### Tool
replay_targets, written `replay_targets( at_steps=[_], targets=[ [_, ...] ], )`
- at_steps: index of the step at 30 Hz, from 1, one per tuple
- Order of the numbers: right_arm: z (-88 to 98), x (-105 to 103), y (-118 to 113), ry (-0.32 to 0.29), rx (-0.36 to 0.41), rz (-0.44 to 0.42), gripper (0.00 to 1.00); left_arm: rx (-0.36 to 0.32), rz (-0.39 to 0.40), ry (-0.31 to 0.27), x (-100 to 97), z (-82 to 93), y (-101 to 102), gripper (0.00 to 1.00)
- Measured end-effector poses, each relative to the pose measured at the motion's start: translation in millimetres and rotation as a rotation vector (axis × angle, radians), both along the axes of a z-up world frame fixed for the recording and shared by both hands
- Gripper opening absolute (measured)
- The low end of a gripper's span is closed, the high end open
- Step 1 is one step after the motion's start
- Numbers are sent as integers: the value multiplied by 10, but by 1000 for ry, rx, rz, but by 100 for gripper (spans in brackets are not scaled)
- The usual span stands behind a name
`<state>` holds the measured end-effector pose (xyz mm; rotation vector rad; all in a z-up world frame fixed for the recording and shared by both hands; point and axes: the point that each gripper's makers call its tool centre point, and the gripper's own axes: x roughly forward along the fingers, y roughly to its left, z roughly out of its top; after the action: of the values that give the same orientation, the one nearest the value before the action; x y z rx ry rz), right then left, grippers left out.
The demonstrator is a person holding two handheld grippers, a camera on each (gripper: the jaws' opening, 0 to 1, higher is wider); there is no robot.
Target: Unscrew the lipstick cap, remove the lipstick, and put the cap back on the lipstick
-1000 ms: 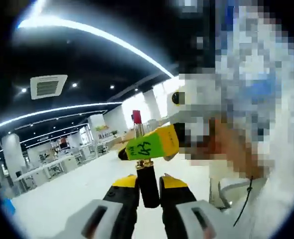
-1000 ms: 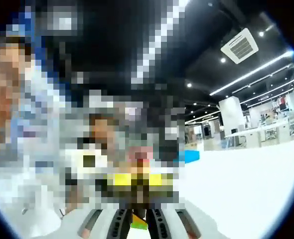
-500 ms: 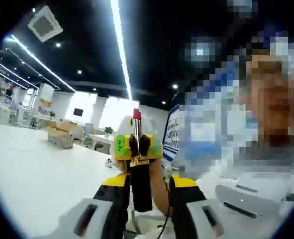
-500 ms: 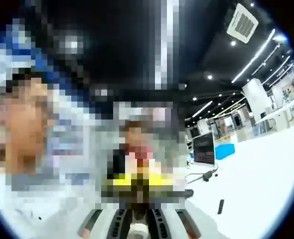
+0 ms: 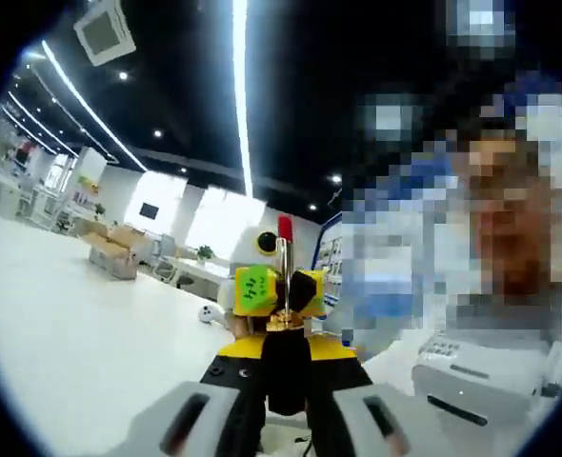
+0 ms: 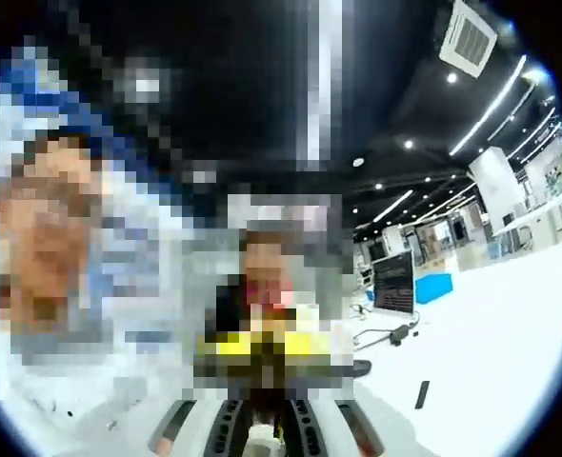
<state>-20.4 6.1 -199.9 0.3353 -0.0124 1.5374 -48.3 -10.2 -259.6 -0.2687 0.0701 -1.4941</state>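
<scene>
The lipstick (image 5: 283, 286) stands upright in my left gripper view, straight above my left gripper (image 5: 283, 367); its black base sits pinched between that gripper's two yellow-tipped jaws, which are drawn in narrow against it; above the jaws I see a gold collar, then a thin metal stem, then the red bullet (image 5: 285, 228) bare at the top, with no cap over it. Just behind the stem, at collar height, the right gripper (image 5: 279, 290) comes in facing me; its yellow tips, one bearing a green label, lie to either side of the stem, touching or nearly so; whether they actually press on it I cannot tell.

In my right gripper view the right gripper (image 6: 264, 424) rises from the bottom edge with its grey ribbed jaws close together, and something pale (image 6: 260, 440) sits low between them; what it is I cannot tell; the area just beyond the tips is blurred in blocks, so the lipstick itself is not readable there.

Around all this: a white table (image 5: 62, 333) spreads out to the left; a brown cardboard box (image 5: 110, 255) sits well back on it, contents hidden; long ceiling lights (image 5: 240, 86) run overhead; a blue bin (image 6: 433, 286) stands far off in the right gripper view.
</scene>
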Motion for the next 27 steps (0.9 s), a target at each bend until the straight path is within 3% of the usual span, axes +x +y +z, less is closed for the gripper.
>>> replay_targets(
  at_steps=[3,6,10,14,17,18,20,23,27],
  targets=[
    [-48,223,-68,-42,-43,-118,6,132,225,-179,273,-78,56,15],
    [-18,394,-151,-55,-32,-203,6,186,392,-280,446,-64,105,15],
    [13,539,-283,-54,-27,-245,6,215,546,-359,560,-43,133,15],
    [65,599,-374,-49,-14,-249,6,198,583,-367,544,-12,121,15],
    [93,599,-392,-50,-7,-244,6,189,574,-380,537,14,119,15],
    [91,584,-375,-50,-8,-238,6,181,535,-373,511,23,105,16],
    [102,562,-353,-47,-2,-221,6,134,463,-315,451,58,96,17],
    [87,524,-344,-40,-5,-195,6,96,356,-231,382,66,118,27],
    [142,412,-336,-19,16,-105,6,45,120,-96,151,50,118,41]
  ],
)
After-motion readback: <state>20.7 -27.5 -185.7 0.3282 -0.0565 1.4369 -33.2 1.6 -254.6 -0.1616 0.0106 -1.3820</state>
